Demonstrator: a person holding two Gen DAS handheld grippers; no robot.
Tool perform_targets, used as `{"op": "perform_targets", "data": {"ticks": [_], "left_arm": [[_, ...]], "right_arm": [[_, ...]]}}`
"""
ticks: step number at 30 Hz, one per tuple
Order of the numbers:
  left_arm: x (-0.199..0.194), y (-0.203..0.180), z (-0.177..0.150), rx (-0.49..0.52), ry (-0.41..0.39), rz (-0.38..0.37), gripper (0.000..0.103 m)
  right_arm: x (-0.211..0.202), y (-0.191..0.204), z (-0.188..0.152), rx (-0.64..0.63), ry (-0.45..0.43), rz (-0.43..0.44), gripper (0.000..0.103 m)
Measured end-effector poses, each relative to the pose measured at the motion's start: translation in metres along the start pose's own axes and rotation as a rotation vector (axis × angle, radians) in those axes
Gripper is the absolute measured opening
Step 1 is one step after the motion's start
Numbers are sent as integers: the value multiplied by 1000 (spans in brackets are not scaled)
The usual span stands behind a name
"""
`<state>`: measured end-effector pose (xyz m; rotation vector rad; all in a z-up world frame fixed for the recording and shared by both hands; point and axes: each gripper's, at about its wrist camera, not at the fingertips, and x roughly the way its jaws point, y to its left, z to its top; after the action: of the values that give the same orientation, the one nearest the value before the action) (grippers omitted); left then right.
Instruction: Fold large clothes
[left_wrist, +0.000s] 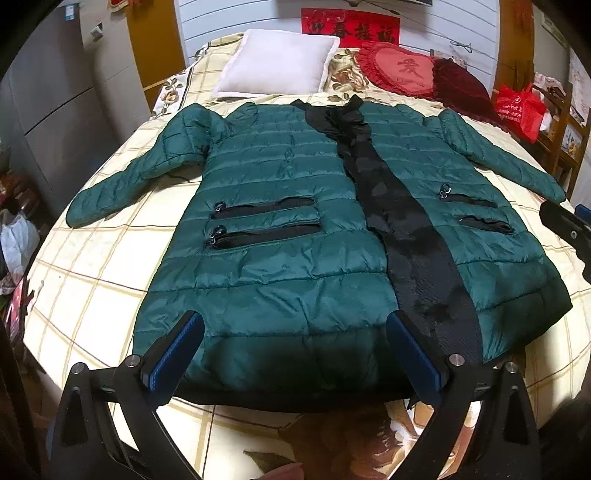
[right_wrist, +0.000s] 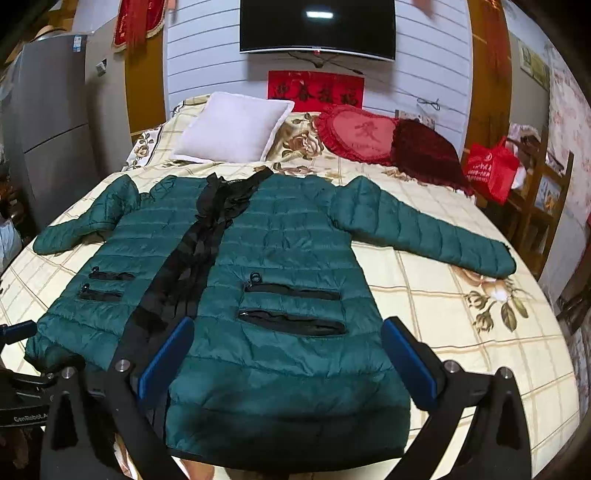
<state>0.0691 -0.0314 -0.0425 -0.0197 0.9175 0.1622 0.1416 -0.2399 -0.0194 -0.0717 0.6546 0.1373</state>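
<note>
- We see the green jacket (left_wrist: 280, 221) spread flat below the white pillow (left_wrist: 277, 62); no fold made yet.
- Our left gripper (left_wrist: 295, 350) and right gripper (right_wrist: 288, 362) gape wide, grasping nothing, above its hem.

Dark green quilted jacket (left_wrist: 280, 206) with a black front strip (left_wrist: 402, 221) and black pocket zips. Cream bedspread (left_wrist: 92, 280), checked in tan, printed with brown roses. Pale pillow (left_wrist: 277, 62); red heart cushion (left_wrist: 402, 70); maroon cushion (left_wrist: 461, 88). Red bag (left_wrist: 517, 110). Blue finger pads (left_wrist: 173, 354).
</note>
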Motion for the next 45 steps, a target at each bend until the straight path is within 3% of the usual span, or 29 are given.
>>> {"op": "perform_targets", "data": {"ticks": [13,18,21,25,29,33,38,40,43,45], "left_arm": [[10,9,1,-28,12,-8,78],[14,13,0,-39,12,-7,78],[15,18,3,-48,5,-38,80],[20,24,7,-18,-15,-151,80],[22,34,14,-17,-24,-161,80],[25,67,39,-63,-46,-171,80],[29,132,68,-158,-99,-82,80],[36,159,74,-190,-90,-38,79],[51,189,75,-221,-50,11,69],[62,205,72,-250,-26,14,68]], "right_arm": [[5,3,-3,-9,39,-8,102],[7,4,-3,8,13,0,103],[7,4,-3,10,-2,4,103],[11,5,-3,17,-19,13,103],[15,11,-5,1,-10,3,103],[19,17,-7,-12,0,-2,103],[25,23,-7,-15,-1,5,103],[28,24,-6,-16,2,8,103],[29,27,-7,-20,7,11,103],[29,29,-8,-26,5,15,103]]}}
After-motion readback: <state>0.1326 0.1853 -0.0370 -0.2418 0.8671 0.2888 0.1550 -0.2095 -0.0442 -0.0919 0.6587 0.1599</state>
